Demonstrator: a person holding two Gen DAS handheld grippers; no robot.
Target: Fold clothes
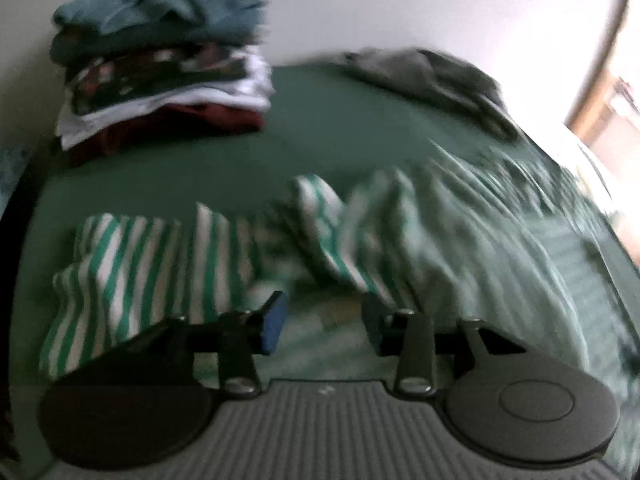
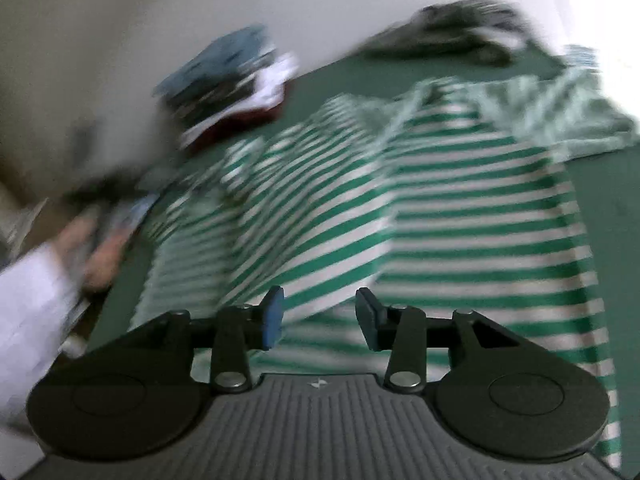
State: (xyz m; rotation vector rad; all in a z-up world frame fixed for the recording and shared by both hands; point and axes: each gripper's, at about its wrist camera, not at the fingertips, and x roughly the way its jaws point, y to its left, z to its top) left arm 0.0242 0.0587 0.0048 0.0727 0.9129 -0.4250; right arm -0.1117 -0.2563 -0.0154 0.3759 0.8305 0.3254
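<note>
Striped shirt (image 2: 420, 208) spread on the green table (image 1: 320, 128) – both grippers apart, empty

Left gripper (image 1: 324, 322) and right gripper (image 2: 318, 318) stand open above the cloth, pads clear; shirt lies at 12 o'clock of each. Smooth the bunched sleeve before folding – take edges, not middles. One folded stack (image 1: 160, 60) at 10 o'clock, one grey heap (image 1: 432, 76) at 1

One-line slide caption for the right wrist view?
Right gripper, jaws open, over a green-and-white striped shirt on the green table.

place: home | evidence: folded clothes stack (image 1: 160, 60) on green table (image 1: 200, 160)
</note>
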